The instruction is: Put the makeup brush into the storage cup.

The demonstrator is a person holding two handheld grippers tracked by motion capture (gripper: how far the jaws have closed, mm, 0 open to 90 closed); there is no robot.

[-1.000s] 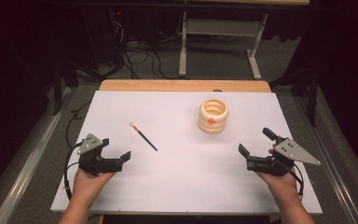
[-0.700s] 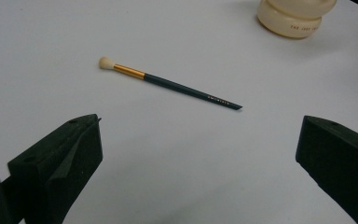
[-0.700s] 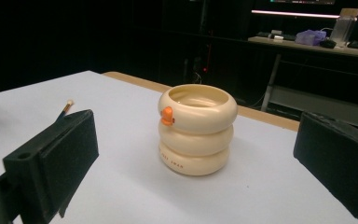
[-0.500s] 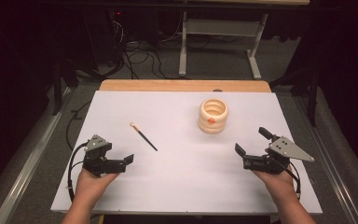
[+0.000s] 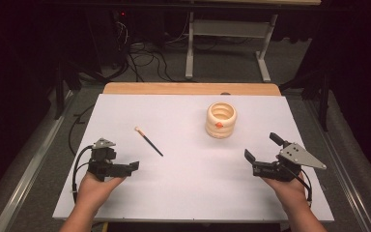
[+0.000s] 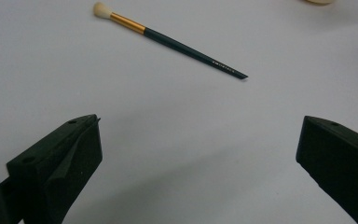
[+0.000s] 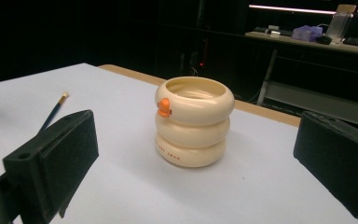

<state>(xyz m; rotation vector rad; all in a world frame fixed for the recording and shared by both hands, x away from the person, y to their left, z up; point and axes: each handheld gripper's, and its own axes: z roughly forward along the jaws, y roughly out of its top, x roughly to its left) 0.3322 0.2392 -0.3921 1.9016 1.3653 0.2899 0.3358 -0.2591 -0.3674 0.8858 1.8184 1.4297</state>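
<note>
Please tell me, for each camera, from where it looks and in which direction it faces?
High view: above the person's side, looking forward and down on the white table; both hands with the left gripper and right gripper enter from below.
Left gripper view: low over the table, facing the makeup brush; its two black jaws stand wide apart.
Right gripper view: low, facing the cream ringed holder; its jaws also stand apart.
Shared: brush and holder appear in the high view and the right gripper view.

White table [image 5: 188, 193]: brush [image 5: 149, 141], cream holder [image 5: 221, 120].
</note>
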